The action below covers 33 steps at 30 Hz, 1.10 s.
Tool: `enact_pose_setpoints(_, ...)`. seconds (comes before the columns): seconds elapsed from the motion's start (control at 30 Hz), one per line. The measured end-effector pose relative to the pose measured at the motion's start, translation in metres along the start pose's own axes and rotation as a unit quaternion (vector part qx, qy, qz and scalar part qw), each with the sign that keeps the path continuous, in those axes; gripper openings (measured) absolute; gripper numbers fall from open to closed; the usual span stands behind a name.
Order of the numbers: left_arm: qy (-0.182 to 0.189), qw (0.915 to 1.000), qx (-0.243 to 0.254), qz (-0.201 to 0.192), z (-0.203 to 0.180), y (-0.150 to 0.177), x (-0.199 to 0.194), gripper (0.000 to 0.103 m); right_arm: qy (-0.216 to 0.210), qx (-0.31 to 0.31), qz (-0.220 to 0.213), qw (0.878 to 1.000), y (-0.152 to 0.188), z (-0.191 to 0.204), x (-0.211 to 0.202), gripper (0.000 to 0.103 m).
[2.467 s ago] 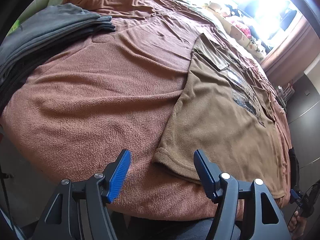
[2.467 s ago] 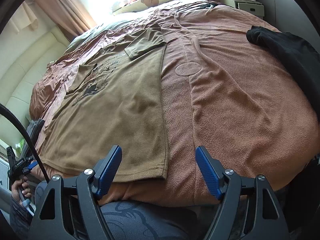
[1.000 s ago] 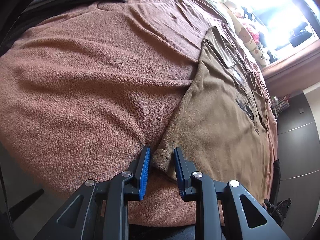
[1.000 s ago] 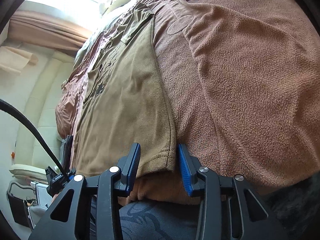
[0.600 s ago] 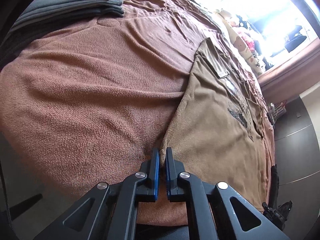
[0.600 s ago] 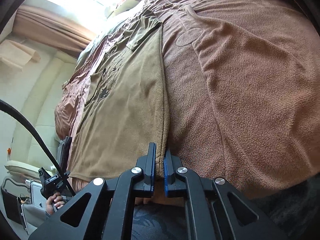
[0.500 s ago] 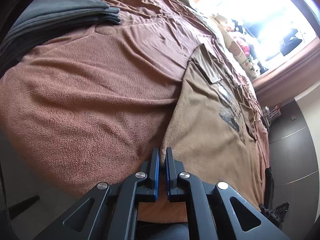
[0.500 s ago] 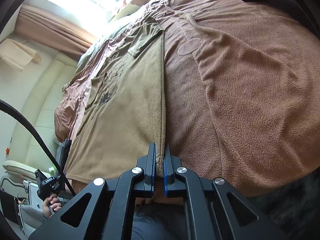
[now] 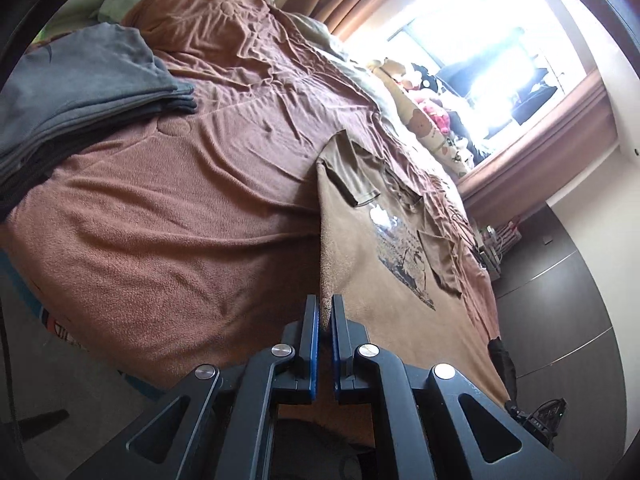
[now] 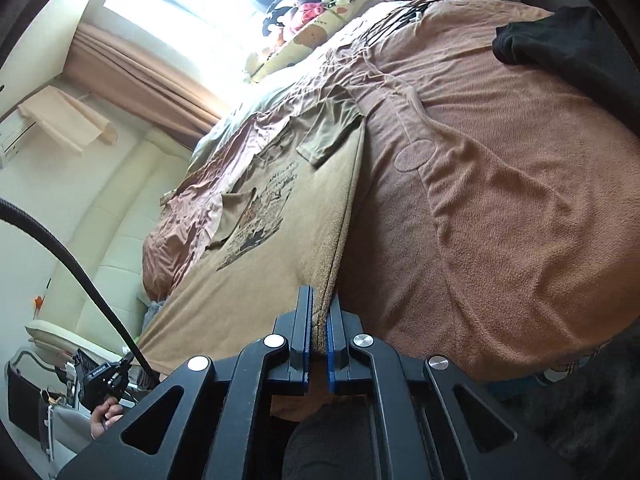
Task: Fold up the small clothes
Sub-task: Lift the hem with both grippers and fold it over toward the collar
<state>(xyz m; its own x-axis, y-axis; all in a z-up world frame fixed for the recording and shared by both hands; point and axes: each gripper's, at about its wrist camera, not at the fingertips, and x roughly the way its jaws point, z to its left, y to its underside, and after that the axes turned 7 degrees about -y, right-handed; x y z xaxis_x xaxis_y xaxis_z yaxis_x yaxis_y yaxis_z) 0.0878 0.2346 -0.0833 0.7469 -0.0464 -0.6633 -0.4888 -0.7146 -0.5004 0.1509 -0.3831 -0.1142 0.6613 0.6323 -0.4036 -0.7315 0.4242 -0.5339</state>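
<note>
An olive-brown T-shirt (image 9: 372, 264) (image 10: 280, 240) with a dark chest print lies front up on a brown fleece blanket (image 9: 168, 216) (image 10: 500, 208), sleeves folded inward. My left gripper (image 9: 326, 304) is shut on the shirt's near hem corner on one side, and that edge rises off the blanket. My right gripper (image 10: 320, 308) is shut on the other near hem corner, which is also lifted. The far half of the shirt still rests flat on the bed.
A stack of folded grey clothes (image 9: 80, 92) sits at the blanket's left side. A black garment (image 10: 568, 52) lies at the right. Plush toys (image 9: 428, 120) line the window sill beyond the bed. A hand (image 10: 104, 416) with the other gripper shows low left.
Both grippers closed on the shirt's near hem corners, then rose, pulling the hem edge up off the blanket. More of the room and window has come into view.
</note>
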Motion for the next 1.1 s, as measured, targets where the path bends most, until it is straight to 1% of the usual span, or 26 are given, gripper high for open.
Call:
enact_pose_setpoints(0.23, 0.017, 0.9997, 0.01, -0.013, 0.001, 0.018, -0.036, 0.004, -0.021, -0.012, -0.008, 1.0, 0.006, 0.007, -0.037, 0.002)
enact_pose_setpoints(0.37, 0.027, 0.9994, 0.006, -0.022, 0.004, 0.033, -0.06, 0.004, -0.027, -0.023, -0.014, 0.999, 0.011, 0.011, -0.057, 0.002)
enact_pose_setpoints(0.8, 0.054, 0.9967, 0.009, -0.059, 0.006, 0.071, -0.132, 0.004, -0.061, -0.066, -0.034, 0.995, 0.037, 0.033, -0.125, 0.002)
enact_pose_setpoints(1.0, 0.072, 0.9936, 0.017, -0.086, -0.007, 0.081, -0.168, 0.004, -0.081, -0.086, -0.047, 0.992, 0.045, 0.044, -0.147, 0.002)
enact_pose_setpoints(1.1, 0.08, 0.9912, 0.029, -0.102, -0.018, 0.082, -0.186, 0.004, -0.085, -0.092, -0.056, 0.991, 0.045, 0.049, -0.157, 0.002)
